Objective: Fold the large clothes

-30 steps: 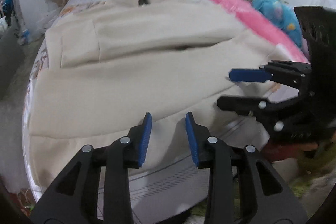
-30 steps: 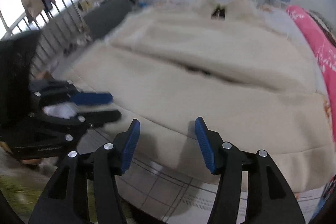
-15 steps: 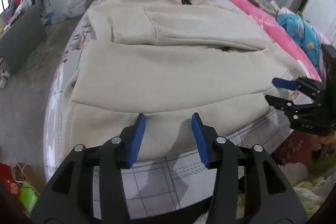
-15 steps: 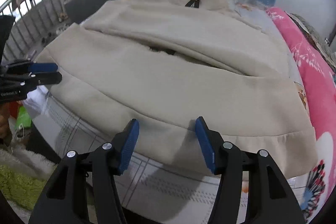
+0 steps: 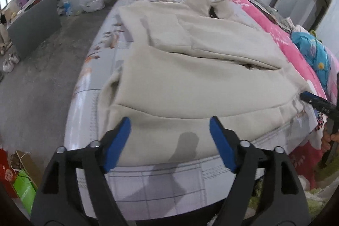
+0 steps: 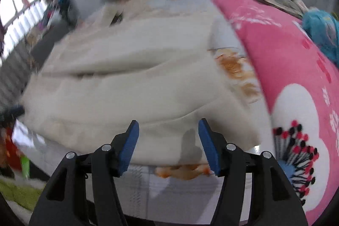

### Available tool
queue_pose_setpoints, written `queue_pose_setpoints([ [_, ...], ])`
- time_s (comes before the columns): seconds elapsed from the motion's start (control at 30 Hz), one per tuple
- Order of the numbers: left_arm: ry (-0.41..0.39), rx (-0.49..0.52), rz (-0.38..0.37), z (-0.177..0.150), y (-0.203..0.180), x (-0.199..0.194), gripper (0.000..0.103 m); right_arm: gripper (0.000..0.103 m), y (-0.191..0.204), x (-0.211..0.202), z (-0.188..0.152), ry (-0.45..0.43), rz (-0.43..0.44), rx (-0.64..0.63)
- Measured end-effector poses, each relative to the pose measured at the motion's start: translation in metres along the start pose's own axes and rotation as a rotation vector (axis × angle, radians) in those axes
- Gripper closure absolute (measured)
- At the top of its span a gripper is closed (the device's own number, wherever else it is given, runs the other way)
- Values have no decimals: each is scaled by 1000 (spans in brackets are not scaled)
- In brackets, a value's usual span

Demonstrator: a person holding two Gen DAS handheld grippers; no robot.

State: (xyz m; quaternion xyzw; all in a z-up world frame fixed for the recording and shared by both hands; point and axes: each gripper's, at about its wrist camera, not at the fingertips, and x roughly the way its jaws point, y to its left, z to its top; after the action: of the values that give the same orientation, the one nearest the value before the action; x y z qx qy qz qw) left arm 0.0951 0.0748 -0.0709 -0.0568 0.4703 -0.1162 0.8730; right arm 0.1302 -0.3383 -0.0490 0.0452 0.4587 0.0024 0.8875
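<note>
Cream cloth fills both views: the coat (image 5: 190,82) lies spread flat on the bed (image 5: 161,179), sides folded in over the middle, collar at the far end and hem along the near edge.

A second ago the two grippers sat close together at the middle of the hem; now they have parted along it. The left gripper (image 5: 169,141) hangs over the hem near its left corner, and its fingers are opening wide with nothing between them. The right gripper (image 6: 168,141) has slid toward the hem's right corner, beside the pink quilt (image 6: 286,77); its fingers are also opening a little, spread and empty, with the hem just beyond their tips. By my reading, the hands are taking up the two hem corners to lift them toward the collar for the next fold, which is not yet begun.

The right wrist view is smeared by motion, so the hem's exact edge and corner there are hard to place. From the left wrist view only one dark finger of the right gripper shows at the hem's right end, the rest cut off by the frame. A dark slit between the folded panels hides what lies beneath. Whether either gripper touches the cloth I cannot tell.
</note>
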Motion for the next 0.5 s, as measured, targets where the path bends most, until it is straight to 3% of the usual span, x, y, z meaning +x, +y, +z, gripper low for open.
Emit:
queue_pose_setpoints([
  [0.1, 22, 8, 4, 1, 1, 6, 28, 47, -22, 20, 2, 59, -24, 75],
  [0.23, 47, 20, 16, 15, -4, 1, 27, 45, 1, 4, 15, 30, -83, 21],
  [0.37, 9, 19, 24, 37, -10, -4, 22, 32, 21, -16, 33, -62, 10, 18],
  [0.5, -6, 35, 37, 59, -27, 7, 21, 32, 38, 8, 47, -38, 34, -22],
])
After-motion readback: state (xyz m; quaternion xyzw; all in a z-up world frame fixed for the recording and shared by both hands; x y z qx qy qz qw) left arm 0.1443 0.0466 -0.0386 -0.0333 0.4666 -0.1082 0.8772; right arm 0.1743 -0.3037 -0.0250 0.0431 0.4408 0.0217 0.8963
